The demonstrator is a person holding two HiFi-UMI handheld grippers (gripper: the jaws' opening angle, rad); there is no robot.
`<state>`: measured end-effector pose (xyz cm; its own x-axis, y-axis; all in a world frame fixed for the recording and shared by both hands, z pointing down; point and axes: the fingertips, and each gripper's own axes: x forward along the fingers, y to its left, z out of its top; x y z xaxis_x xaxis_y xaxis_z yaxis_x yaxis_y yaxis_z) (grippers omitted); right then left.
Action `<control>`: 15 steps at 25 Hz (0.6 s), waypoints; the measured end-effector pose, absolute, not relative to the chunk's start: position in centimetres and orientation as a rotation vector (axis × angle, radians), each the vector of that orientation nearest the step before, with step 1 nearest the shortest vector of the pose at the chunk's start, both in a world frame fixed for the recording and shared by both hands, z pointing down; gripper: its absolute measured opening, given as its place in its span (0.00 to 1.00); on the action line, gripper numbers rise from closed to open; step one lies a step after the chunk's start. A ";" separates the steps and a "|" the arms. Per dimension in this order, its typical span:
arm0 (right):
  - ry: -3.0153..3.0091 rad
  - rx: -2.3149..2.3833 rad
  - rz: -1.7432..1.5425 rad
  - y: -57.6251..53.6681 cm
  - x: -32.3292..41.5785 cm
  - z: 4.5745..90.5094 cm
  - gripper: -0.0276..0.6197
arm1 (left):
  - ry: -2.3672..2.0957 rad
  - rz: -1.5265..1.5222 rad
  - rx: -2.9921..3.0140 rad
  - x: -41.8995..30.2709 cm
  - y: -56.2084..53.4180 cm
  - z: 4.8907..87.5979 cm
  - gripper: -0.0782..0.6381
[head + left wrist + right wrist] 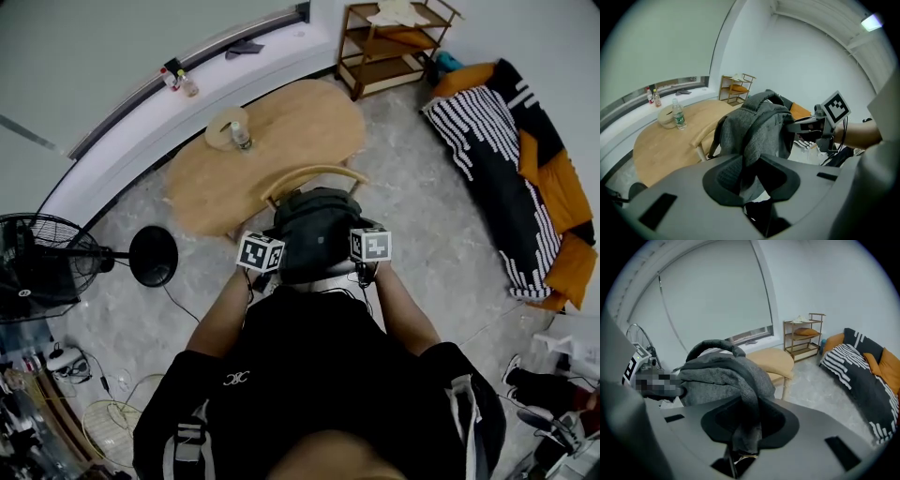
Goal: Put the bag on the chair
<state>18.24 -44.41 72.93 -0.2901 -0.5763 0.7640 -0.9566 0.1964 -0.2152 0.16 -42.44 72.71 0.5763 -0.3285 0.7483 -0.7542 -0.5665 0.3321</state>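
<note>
**A:** Where is the bag [317, 232]?

**B:** It hangs between the two grippers, right in front of the person, at the chair [315, 174]. In the head view it sits on the near side of the chair's curved wooden backrest and covers the seat.

**A:** Is it resting on the seat?

**B:** I cannot tell. The bag hides the seat.

**A:** What about the left gripper [751, 174]?

**B:** Its jaws are clenched on a fold of the bag's grey fabric. The bulk of the bag rises just ahead of the jaws and above them.

**A:** And the right gripper [749, 420]?

**B:** Much the same on the other side. A strip of grey fabric runs down between its jaws and is pinched there. The body of the bag swells up ahead and to the left, with the black top handle arching over it.

**A:** So each one has its own side?

**B:** Yes. The left gripper is at the bag's left edge and the right gripper at its right edge, and the bag spans the gap between them.

**A:** What is nearby?

**B:** A wooden table [281, 131] lies just beyond the chair, with a bottle [241, 137] standing on it. A fan [42, 267] stands off to the left, and a striped blanket [492, 159] lies well apart on the right.
</note>
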 end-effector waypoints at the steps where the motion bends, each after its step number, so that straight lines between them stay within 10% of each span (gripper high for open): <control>1: -1.952 1.421 0.933 -44.8 18.1 73.1 0.21 | -0.861 0.845 2.154 0.1 -42.8 72.8 0.24; 15: -1.985 1.374 0.889 -50.5 16.4 74.9 0.21 | -0.955 0.761 2.175 -1.6 -48.7 74.8 0.24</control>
<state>16.40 -50.54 74.90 -0.3165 -0.5731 0.7559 -0.9455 0.2544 -0.2031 -1.63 -48.73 74.81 0.5689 -0.4164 0.7092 -0.7842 -0.5343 0.3154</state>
